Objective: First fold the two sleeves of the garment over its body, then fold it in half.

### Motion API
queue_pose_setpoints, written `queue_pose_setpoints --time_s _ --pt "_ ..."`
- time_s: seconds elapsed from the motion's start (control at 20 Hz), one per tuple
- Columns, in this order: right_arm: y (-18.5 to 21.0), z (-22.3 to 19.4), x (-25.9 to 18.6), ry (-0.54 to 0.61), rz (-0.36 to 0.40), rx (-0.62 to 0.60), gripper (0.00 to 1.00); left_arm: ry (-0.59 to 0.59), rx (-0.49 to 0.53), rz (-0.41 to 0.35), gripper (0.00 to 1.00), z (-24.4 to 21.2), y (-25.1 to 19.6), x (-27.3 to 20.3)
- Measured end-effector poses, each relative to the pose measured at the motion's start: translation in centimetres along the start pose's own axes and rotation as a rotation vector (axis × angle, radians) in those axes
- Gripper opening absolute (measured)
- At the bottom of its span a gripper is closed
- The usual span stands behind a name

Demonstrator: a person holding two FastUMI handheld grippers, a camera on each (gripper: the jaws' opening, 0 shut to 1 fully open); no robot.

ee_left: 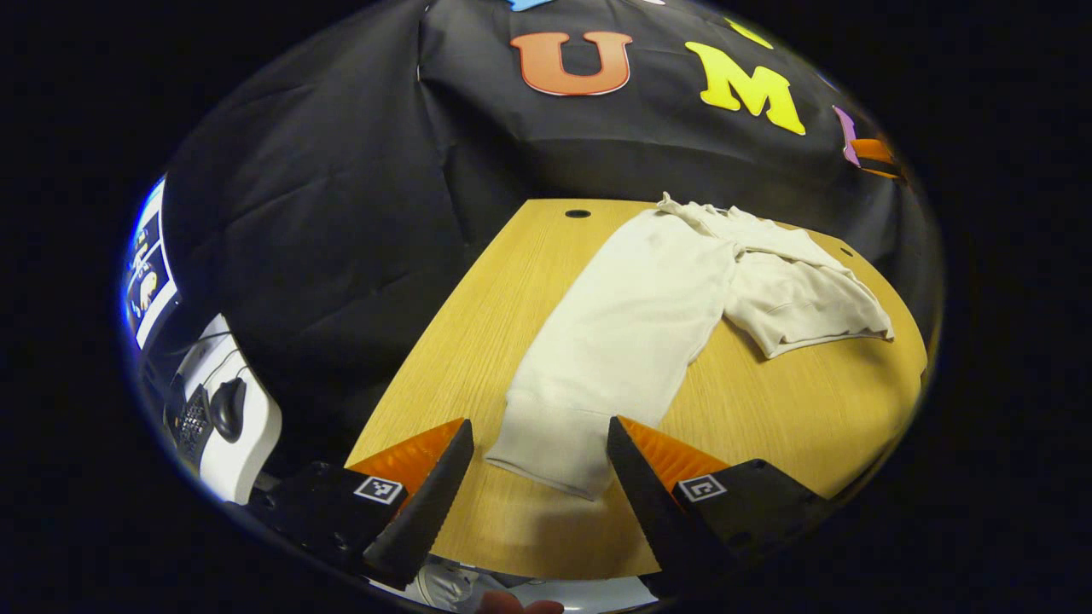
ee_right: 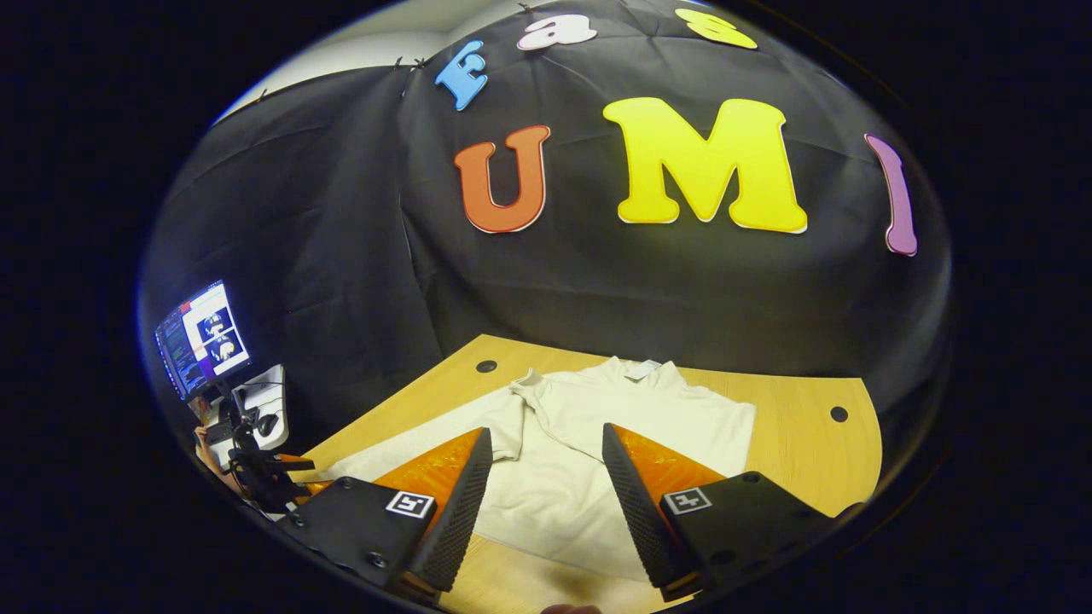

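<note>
A cream long-sleeved garment (ee_right: pixel 563 477) lies flat on the wooden table (ee_right: pixel 802 452), collar (ee_right: pixel 640 369) toward the black wall. In the left gripper view one sleeve (ee_left: pixel 631 324) stretches along the table toward me, its cuff (ee_left: pixel 550 452) lying just below and between my fingers. The body (ee_left: pixel 802 298) lies rumpled at the far right. My left gripper (ee_left: pixel 539 431) is open above that cuff and grips nothing. My right gripper (ee_right: pixel 546 435) is open over the body's near part, also holding nothing. A dark gripper-like shape (ee_right: pixel 260 473) shows far left, past the sleeve's end.
The table (ee_left: pixel 461 341) has round cable holes (ee_left: pixel 577 213) (ee_right: pixel 839 414) near its far edge. Left of the table stands a lit monitor (ee_right: pixel 205 337) above a white side desk (ee_left: pixel 247 443) with a mouse and keyboard. The table's near edge lies just under my fingers.
</note>
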State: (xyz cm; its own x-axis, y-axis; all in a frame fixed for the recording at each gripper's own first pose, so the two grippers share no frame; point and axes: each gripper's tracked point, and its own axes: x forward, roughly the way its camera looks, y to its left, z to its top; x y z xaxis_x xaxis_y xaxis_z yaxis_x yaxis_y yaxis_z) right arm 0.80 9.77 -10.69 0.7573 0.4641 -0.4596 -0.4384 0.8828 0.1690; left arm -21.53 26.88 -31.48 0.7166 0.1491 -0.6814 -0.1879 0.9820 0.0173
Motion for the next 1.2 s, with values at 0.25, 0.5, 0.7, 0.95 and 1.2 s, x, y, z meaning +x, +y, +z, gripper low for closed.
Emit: queue_pose_setpoints --time_s 0.25,0.5,0.7,0.95,1.2 --pt "0.5 0.1 -0.2 0.004 0.000 -0.014 0.80 0.031 -0.031 -0.059 1.00 -0.9 -0.2 1.2" --pt "1.5 0.1 0.1 0.007 0.019 0.001 0.80 0.078 -0.023 -0.081 0.97 -0.9 -0.9 1.2" --pt "1.9 0.2 0.0 0.002 0.030 -0.008 0.80 0.071 -0.052 -0.131 0.58 -1.0 -2.2 1.5" --pt "1.1 -0.5 -0.8 0.005 0.017 0.016 0.80 0.072 -0.096 -0.138 0.15 0.0 -2.7 1.9" --pt "-0.3 -0.8 -1.6 0.005 0.000 0.044 0.82 0.117 -0.046 -0.135 0.07 0.8 -3.5 1.6"
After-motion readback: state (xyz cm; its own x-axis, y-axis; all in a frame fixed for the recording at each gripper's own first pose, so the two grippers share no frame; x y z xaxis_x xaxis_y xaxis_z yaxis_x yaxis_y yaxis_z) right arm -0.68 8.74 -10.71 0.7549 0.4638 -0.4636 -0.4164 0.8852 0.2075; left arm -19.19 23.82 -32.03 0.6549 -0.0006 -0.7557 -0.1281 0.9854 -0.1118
